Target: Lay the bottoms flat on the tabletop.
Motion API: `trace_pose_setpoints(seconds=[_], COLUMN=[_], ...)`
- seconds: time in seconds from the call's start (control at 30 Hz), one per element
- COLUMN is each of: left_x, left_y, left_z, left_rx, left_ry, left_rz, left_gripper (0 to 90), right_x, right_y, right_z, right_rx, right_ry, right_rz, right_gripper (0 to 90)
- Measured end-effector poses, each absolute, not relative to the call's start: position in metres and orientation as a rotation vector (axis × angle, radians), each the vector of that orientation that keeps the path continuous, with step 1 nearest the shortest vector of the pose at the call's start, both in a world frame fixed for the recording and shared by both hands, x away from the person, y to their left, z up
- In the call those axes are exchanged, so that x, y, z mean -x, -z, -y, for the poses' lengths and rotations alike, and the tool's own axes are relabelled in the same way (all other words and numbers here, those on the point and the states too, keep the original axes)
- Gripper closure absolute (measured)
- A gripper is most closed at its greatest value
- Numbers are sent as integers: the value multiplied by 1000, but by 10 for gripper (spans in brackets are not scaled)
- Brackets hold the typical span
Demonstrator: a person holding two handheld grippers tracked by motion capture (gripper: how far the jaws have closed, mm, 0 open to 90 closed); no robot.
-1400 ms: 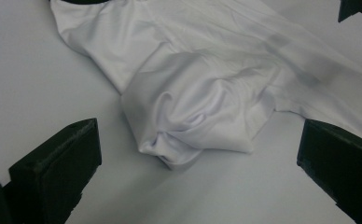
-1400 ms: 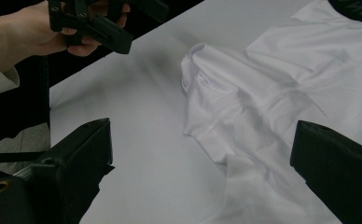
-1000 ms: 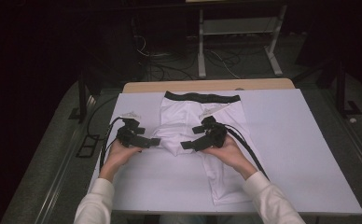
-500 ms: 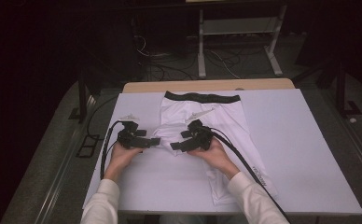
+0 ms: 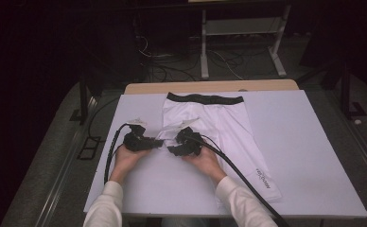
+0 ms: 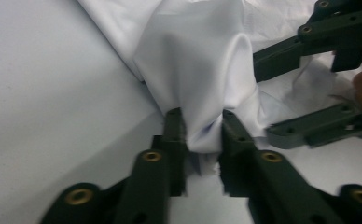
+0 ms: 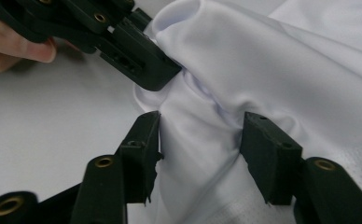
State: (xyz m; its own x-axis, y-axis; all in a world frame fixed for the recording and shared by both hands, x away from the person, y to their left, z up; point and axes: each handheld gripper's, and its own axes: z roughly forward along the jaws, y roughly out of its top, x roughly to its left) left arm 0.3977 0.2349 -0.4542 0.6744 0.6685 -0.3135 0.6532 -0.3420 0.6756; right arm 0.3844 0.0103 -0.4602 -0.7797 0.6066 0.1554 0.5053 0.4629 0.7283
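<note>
White shorts with a black waistband lie flat on the table; one leg reaches the front edge at the right. At their left side the cloth is bunched up. My left gripper is shut on a fold of this white cloth, pinched between its jaw tips. My right gripper points at it from the right, jaws open and standing on either side of the same bunched fold. In the right gripper view the gap holds cloth that is not clamped.
A white sheet covers the table, with a strip of bare wood at the far edge. A thick black cable trails from the right gripper across the shorts toward the front. A metal frame and loose cables lie on the floor beyond.
The right gripper has moved left across the shorts until it is close to the left gripper. The left gripper has hardly moved and still pinches the cloth.
</note>
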Motion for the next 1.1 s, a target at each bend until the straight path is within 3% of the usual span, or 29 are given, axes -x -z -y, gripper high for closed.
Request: trace_pose_setpoints(seconds=[0.1,0.17,0.23,0.77,1.1], left_x=[-398,-397,-396,-385,-390], left_y=[450,445,440,406,407], left_z=[-235,-235,-236,-239,-235], left_rx=[-2038,-2023,-2009,-2025,-2021], left_ry=[7,13,23,28,-7], left_rz=[-1012,-1003,-995,-943,-987], left_gripper=[817,828,830,827,829], right_x=[-383,-385,-390,-406,-432], right_y=[460,459,458,400,417], right_z=[-14,-11,-6,65,65], right_rx=[-973,-991,-1047,-1151,-1167], right_ry=[-1166,-1159,-1206,-1609,-1469], right_rz=[-2537,-2533,-2577,-2594,-2470], right_gripper=[577,753,818,824,808])
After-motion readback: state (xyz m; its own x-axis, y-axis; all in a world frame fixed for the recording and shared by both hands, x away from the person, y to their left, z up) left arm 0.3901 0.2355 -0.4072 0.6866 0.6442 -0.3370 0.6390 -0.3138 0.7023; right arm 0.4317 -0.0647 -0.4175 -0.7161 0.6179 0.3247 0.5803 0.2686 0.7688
